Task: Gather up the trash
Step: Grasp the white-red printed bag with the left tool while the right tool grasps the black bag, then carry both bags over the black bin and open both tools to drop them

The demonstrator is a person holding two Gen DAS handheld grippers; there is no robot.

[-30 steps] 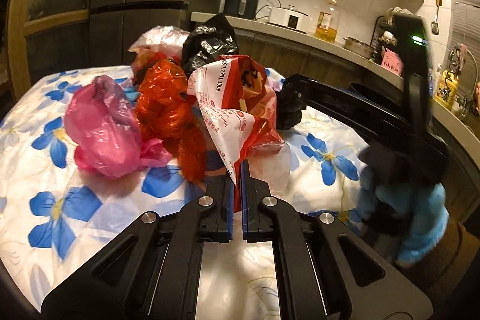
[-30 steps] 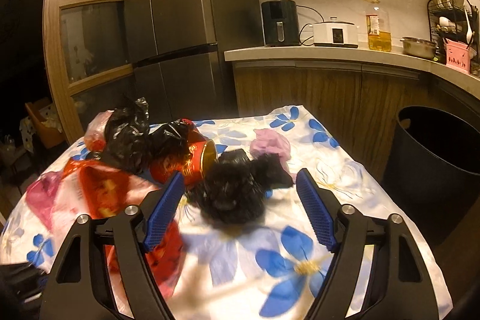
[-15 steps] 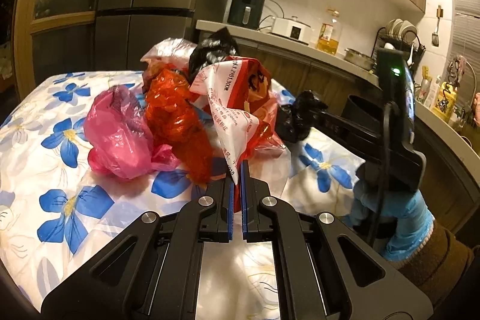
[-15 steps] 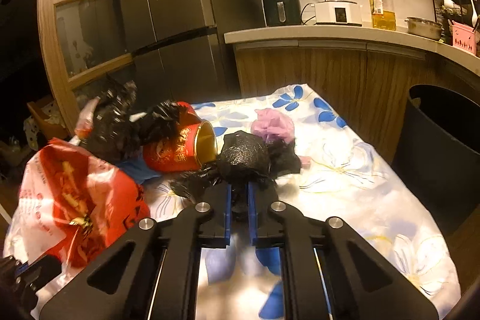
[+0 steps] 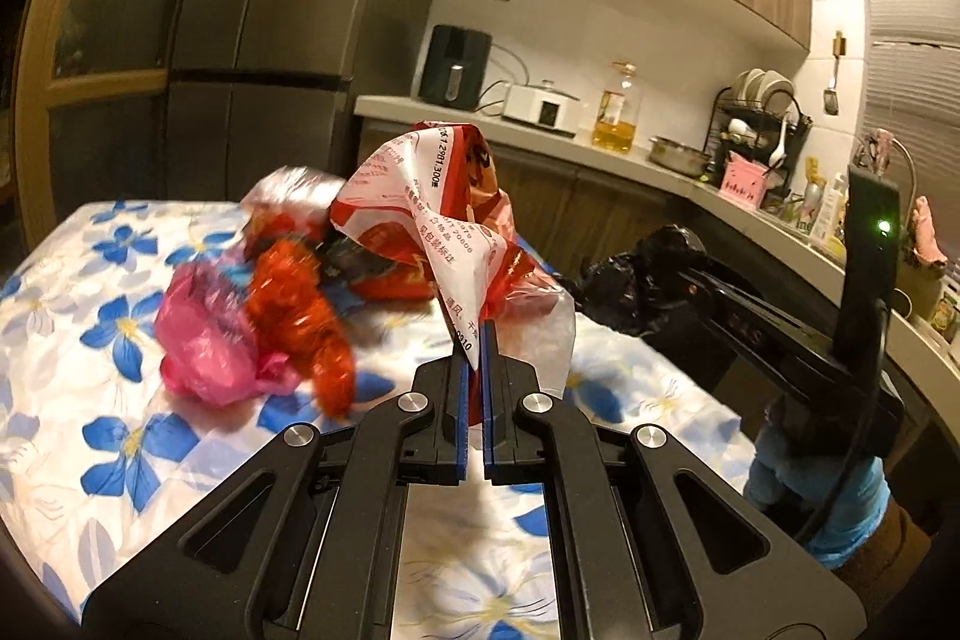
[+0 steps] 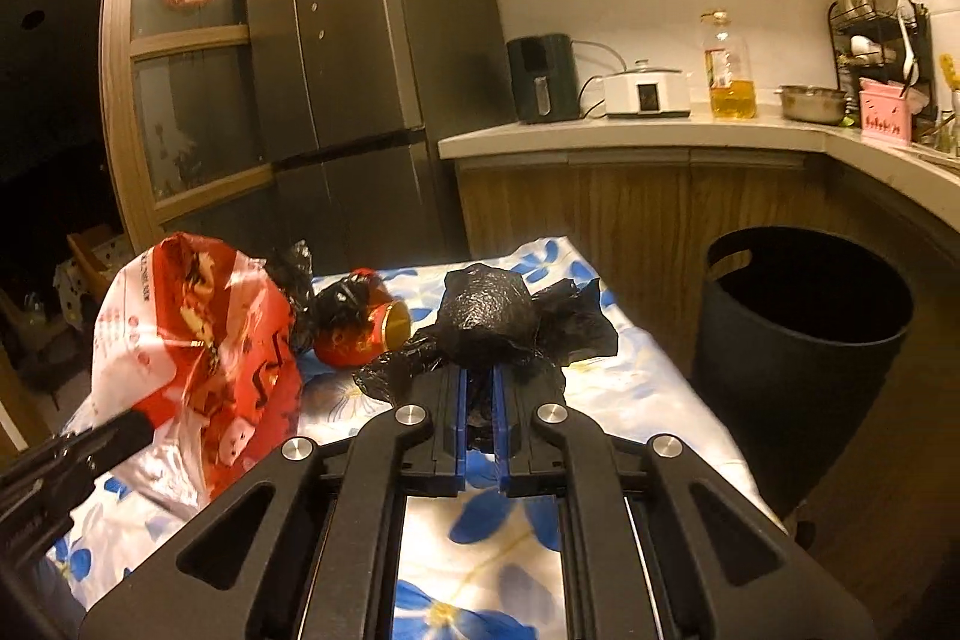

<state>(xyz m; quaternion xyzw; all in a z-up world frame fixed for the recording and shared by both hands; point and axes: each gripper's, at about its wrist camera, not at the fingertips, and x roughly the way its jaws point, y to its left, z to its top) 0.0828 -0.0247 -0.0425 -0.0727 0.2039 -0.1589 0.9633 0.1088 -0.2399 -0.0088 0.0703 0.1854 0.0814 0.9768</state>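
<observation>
My left gripper [image 5: 477, 340] is shut on a corner of a red and white plastic bag [image 5: 438, 196], which hangs lifted above the flowered table [image 5: 90, 340]. My right gripper [image 6: 480, 376] is shut on a crumpled black plastic bag [image 6: 486, 316], held just above the table's right side. The left wrist view shows that black bag [image 5: 648, 274] at the tip of the right gripper, held by a hand in a blue glove [image 5: 822, 496]. The right wrist view shows the red and white bag [image 6: 204, 328] at the left. A black bin [image 6: 804, 340] stands on the floor to the right of the table.
A pink bag [image 5: 204, 346] and an orange bag [image 5: 294, 316] lie on the table's left half. A red can [image 6: 360, 334] lies on its side with another black bag [image 6: 336, 307] against it. A wooden counter [image 6: 630, 142] and a dark fridge [image 6: 360, 70] stand behind.
The right gripper's jaws closed on the black bag and lifted it toward the right. The left gripper rose, pulling the red and white bag up off the pile.
</observation>
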